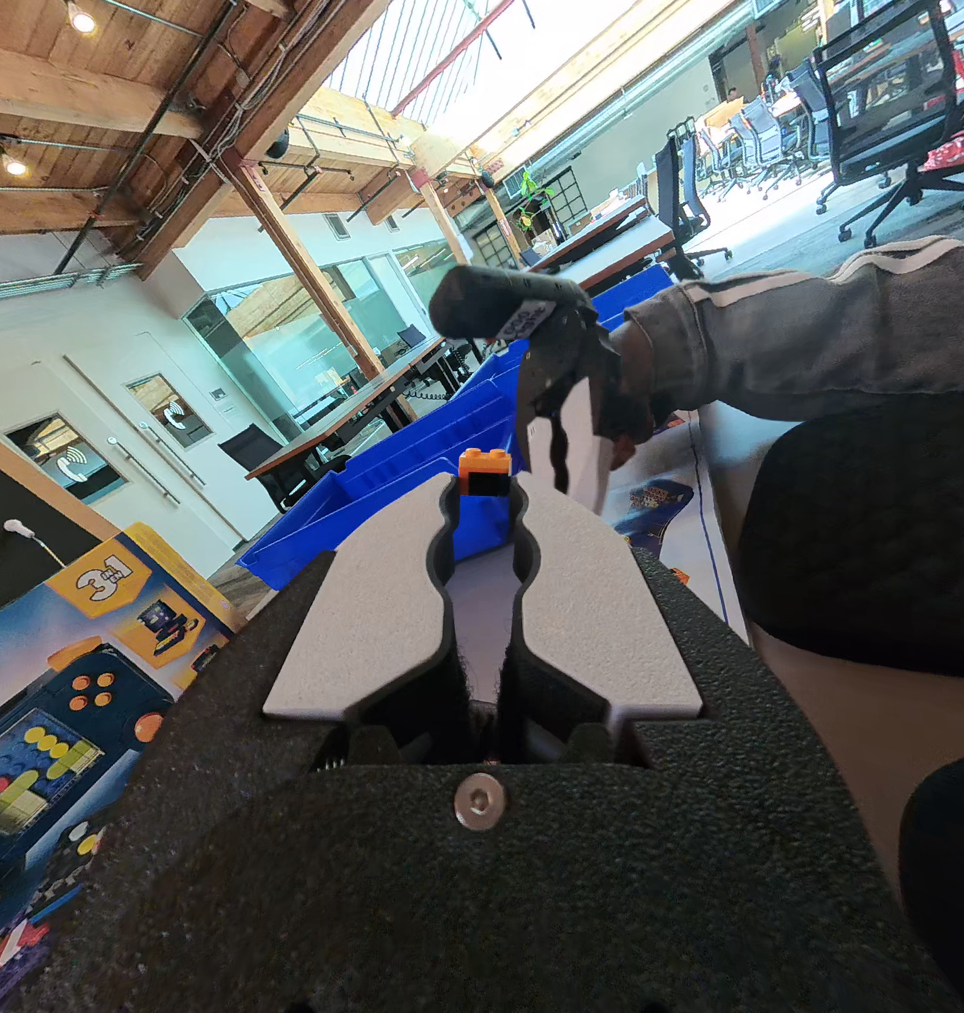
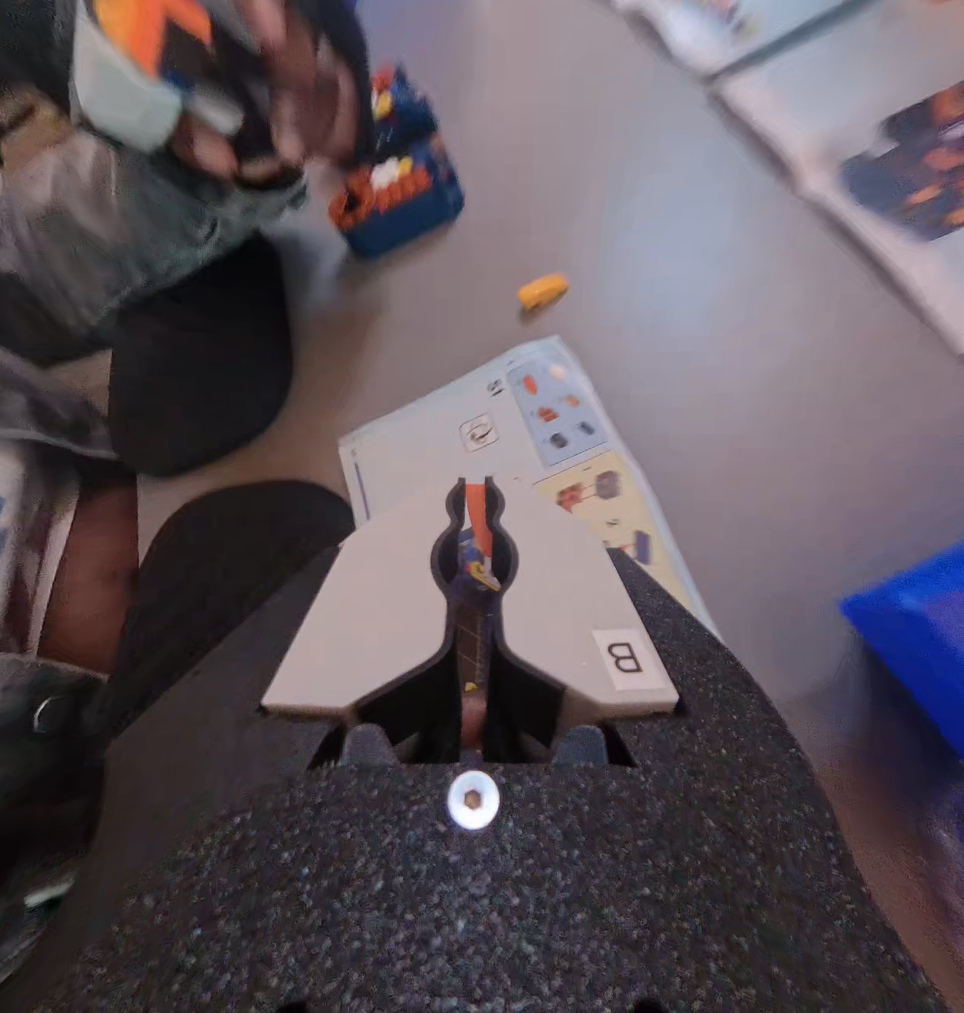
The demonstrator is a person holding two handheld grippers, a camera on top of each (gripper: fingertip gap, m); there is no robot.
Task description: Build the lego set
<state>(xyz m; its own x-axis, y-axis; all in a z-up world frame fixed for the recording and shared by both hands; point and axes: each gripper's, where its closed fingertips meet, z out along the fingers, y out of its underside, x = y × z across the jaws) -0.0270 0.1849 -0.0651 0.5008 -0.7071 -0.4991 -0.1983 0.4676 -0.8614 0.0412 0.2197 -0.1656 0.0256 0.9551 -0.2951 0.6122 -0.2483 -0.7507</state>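
Here blue bins [image 1: 414, 466] stand behind the brick-holding left claw [image 1: 485, 482].

**Black grippers, pale fingers, grey sleeve**

The left gripper [image 1: 485, 482] has a black, grainy body with a silver hex screw [image 1: 479, 801] at its middle and two pale grey fingers [image 1: 381, 603] edged in wavy black padding. The right gripper [image 2: 475, 488] looks the same, plus a white lettered sticker [image 2: 625, 658] on one finger. The person wears a grey sleeve [image 1: 797, 340] with pale stripes.
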